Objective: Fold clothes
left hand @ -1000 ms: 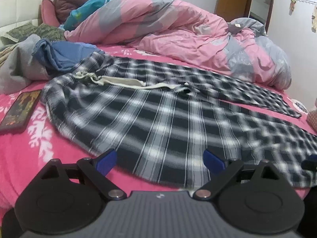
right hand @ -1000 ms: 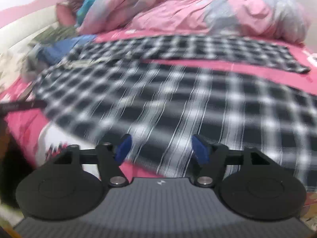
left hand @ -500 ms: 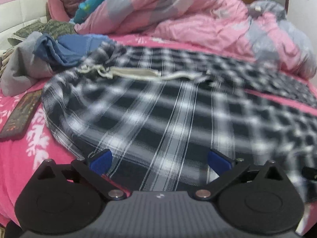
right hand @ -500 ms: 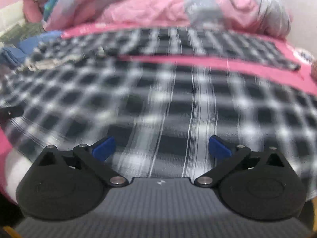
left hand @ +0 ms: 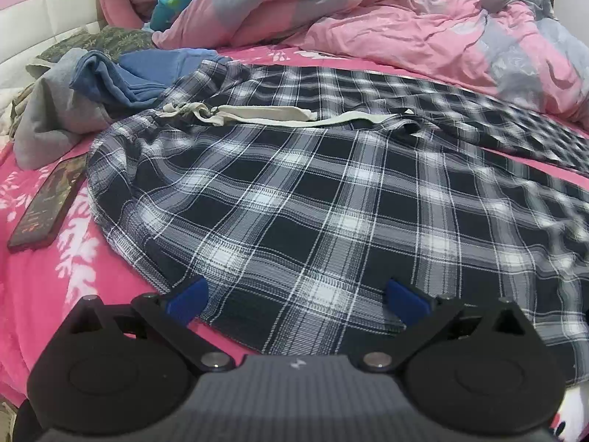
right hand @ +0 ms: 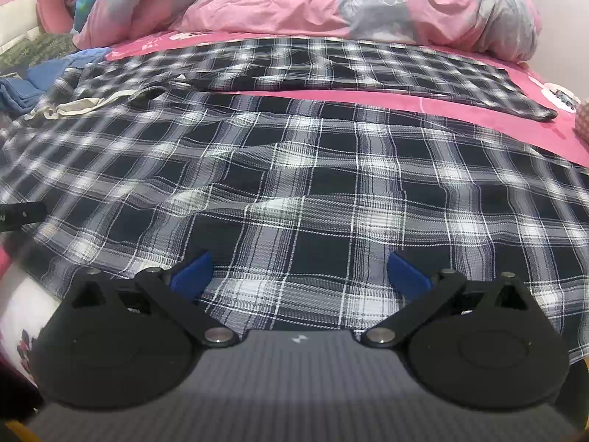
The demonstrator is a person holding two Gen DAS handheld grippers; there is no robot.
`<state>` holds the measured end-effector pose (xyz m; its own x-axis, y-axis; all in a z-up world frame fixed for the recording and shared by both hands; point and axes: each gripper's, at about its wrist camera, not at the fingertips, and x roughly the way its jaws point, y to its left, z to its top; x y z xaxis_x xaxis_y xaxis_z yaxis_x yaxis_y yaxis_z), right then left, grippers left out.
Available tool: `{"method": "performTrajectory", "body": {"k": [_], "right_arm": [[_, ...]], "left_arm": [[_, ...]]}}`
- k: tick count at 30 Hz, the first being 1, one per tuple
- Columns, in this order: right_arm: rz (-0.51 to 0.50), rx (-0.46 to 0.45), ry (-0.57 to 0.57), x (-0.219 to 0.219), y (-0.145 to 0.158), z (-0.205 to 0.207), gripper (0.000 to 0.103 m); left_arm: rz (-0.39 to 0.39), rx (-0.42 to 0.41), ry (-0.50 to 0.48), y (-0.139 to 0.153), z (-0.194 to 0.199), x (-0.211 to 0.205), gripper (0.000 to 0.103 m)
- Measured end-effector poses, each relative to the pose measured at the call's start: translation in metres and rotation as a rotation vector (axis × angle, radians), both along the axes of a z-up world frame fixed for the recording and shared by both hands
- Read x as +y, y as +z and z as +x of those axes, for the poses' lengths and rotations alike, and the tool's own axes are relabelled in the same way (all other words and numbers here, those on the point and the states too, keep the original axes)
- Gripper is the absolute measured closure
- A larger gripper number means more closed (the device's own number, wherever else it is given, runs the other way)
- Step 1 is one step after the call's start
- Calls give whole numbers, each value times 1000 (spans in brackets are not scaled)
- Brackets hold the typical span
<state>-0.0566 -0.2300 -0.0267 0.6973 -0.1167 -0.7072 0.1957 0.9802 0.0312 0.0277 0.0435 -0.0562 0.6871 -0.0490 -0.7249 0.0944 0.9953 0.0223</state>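
Phone: dark slab at far left on the pink bedsheet, just beside the trousers' waist end, not under them.
Clothes heap: grey and blue garments bunched at upper left, touching the waistband corner.
Plaid trousers: spread flat across the bed, waist to the left, legs running right; near leg wide and close, far leg apart from it with a strip of sheet between.
Drawstring: cream cord lying loose across the waistband.
Left gripper: fingers spread wide, holding nothing, poised over the trousers' near hem edge by the waist.
Right gripper: fingers likewise parted and empty, low over the near leg further along.
Duvet: pink-grey, heaped behind, clear of the trousers.
Handling, judged: thin woven cotton, light, limp, some ripples mid-leg; will drape and slide on the sheet, not hold shape.
Hold, judged: pinch the near edge at both spots, catching both layers, keep clear of the cord.
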Motion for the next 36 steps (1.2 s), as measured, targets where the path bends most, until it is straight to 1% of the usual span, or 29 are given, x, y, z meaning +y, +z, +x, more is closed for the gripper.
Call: {"method": "performTrajectory", "body": {"k": [5, 15, 23, 27, 30, 32, 34, 36], "right_arm": [[19, 6, 0, -3, 1, 0, 1], [17, 19, 33, -5, 6, 2, 1], [85, -81, 43, -20, 32, 3, 1], [30, -77, 27, -23, 30, 15, 1], [-2, -50, 17, -24, 17, 22, 1], [-22, -12, 20, -20, 4, 24, 1], [-61, -35, 22, -13, 0, 18, 1], [-76, -41, 29, -9, -2, 13, 1]], "left_arm": [[-4, 18, -2, 0, 2, 1, 0], [0, 17, 3, 0, 4, -1, 0], [-2, 21, 3, 0, 4, -1, 0], [-3, 24, 3, 1, 5, 0, 0], [-2, 26, 3, 1, 5, 0, 0], [-1, 26, 2, 1, 5, -1, 0], [-1, 26, 2, 1, 5, -1, 0], [-2, 27, 4, 1, 5, 0, 0]]}}
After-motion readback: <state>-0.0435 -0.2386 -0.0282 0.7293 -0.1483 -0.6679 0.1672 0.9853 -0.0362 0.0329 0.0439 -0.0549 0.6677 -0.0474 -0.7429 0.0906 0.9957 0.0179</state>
